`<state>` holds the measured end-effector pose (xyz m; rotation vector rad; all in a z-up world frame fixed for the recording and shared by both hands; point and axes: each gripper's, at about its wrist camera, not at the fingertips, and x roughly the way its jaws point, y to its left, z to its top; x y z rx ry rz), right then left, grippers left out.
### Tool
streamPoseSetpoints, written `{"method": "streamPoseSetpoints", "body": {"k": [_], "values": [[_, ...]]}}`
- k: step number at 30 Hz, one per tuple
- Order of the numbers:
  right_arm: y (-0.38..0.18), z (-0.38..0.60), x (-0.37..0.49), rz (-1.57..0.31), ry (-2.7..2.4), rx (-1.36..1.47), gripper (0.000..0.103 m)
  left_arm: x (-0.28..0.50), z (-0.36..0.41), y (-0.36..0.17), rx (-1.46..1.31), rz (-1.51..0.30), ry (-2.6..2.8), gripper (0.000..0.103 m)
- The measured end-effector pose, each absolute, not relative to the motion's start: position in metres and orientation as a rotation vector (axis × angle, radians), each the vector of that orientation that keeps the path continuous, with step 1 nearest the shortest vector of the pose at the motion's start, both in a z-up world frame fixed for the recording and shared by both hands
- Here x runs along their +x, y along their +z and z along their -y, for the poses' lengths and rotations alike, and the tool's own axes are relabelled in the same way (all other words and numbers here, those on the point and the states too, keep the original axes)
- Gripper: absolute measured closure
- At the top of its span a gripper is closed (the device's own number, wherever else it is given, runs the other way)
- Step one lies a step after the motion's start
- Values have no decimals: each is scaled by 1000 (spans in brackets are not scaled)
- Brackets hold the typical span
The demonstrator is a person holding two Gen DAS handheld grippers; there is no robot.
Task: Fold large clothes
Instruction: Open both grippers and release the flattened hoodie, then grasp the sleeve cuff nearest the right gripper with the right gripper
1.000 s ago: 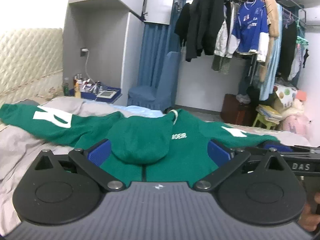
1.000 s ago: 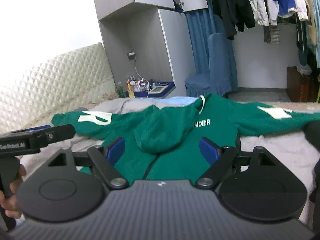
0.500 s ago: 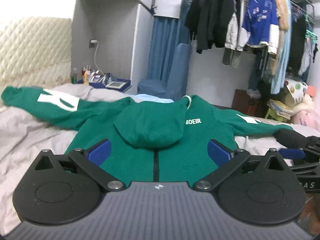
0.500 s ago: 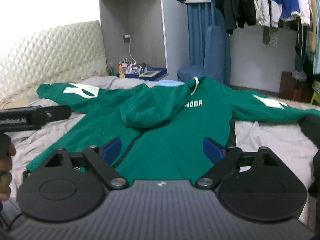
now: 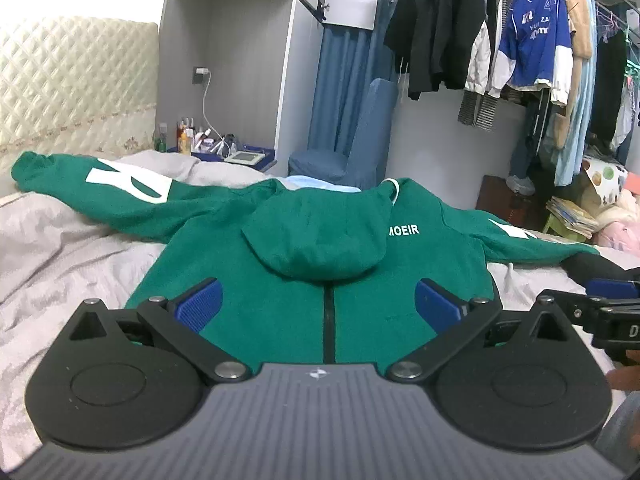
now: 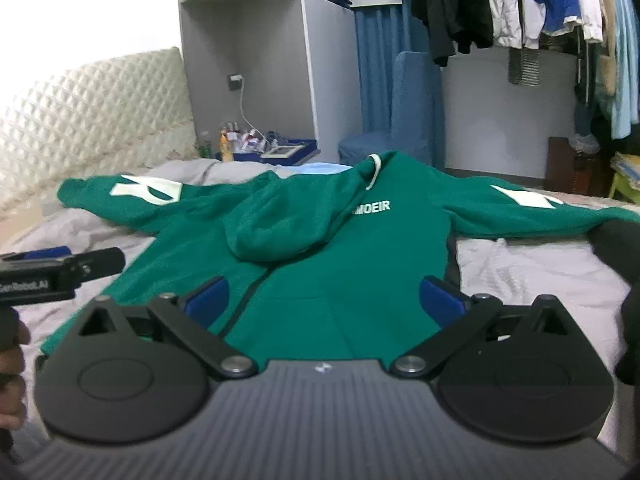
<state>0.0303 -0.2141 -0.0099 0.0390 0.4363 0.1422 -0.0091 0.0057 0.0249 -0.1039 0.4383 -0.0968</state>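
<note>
A green zip hoodie [image 5: 328,248] lies front up on the bed, sleeves spread left and right, hood folded down over the chest; it also shows in the right wrist view [image 6: 340,248]. White letters mark both sleeves. My left gripper [image 5: 319,304] is open and empty above the hoodie's lower front. My right gripper [image 6: 324,300] is open and empty above the same area, a little to the right. Each gripper shows at the edge of the other's view, the right one [image 5: 612,312] and the left one [image 6: 56,268].
The hoodie rests on a grey bedsheet [image 5: 60,248] with a quilted headboard [image 5: 72,88] at the left. A cluttered bedside table [image 5: 224,152], a blue chair [image 5: 360,140] and a rack of hanging clothes [image 5: 520,40] stand beyond the bed.
Both grippers have moved closer over the hoodie and tilted down, so more of its body and zip shows. Both stay open and empty.
</note>
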Motion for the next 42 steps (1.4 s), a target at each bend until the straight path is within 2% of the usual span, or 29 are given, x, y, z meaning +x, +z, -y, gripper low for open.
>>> {"method": "streamPoseSetpoints", "body": {"k": [13, 24, 30, 36, 42], "values": [[-13, 227, 46, -507, 100, 105, 0, -10, -6, 15, -109, -446, -97, 0], [10, 277, 83, -479, 11, 258, 0, -8, -11, 10, -123, -462, -84, 0], [17, 325, 122, -394, -64, 340, 0, 0, -14, 1, -133, -487, -68, 0], [-21, 369, 179, -438, -100, 303, 0, 11, -18, -9, -141, -511, -54, 0], [-79, 419, 231, -501, -67, 447, 0, 32, -23, -29, -192, -571, -58, 0]]}}
